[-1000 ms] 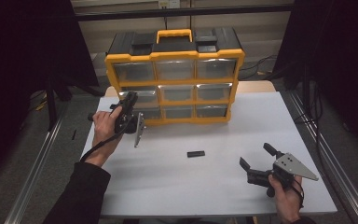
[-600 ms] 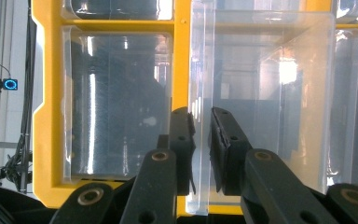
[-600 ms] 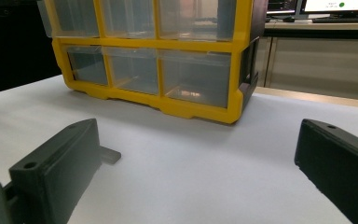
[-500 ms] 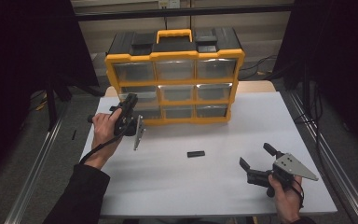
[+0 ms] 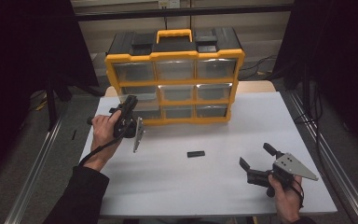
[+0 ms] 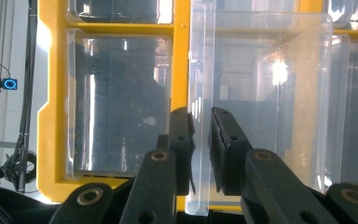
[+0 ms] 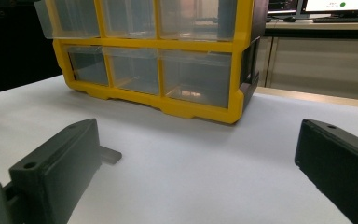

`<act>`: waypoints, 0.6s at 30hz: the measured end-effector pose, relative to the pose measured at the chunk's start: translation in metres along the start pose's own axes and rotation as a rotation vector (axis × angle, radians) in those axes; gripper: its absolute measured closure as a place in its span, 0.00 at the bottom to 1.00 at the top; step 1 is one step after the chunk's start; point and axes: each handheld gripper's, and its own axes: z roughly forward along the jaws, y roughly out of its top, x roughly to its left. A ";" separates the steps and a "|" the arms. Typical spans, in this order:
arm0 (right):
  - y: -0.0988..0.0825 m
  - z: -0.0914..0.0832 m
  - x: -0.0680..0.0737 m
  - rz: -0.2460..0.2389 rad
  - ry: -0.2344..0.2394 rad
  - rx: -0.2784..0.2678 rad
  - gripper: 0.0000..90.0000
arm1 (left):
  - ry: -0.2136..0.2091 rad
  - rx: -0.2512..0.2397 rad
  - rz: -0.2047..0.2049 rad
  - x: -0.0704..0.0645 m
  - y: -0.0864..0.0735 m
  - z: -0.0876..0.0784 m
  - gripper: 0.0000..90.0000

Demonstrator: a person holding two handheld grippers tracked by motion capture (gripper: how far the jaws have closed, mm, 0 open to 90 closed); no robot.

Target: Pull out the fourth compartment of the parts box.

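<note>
A yellow and black drawer cabinet stands at the back of the white table. My left gripper is at its left column, shut on the front lip of a clear drawer that is pulled out a little. In the left gripper view the two pads pinch that clear lip between them. The drawer seems to be the left one of the middle row. My right gripper rests near the table's front right, open, with nothing between its jaws.
A small black piece lies on the table's middle, between the hands; it peeks out behind my right gripper's left jaw. The cabinet's other clear drawers look pushed in. Dark floor and metal rails flank the table.
</note>
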 end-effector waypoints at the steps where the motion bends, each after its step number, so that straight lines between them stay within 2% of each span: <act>1: 0.000 0.000 0.000 -0.003 0.002 0.001 0.00 | 0.000 -0.005 0.002 0.000 0.000 -0.001 0.88; 18: 0.000 0.000 0.000 0.002 -0.001 0.001 0.00 | 0.010 -0.008 0.002 -0.001 0.001 -0.007 0.88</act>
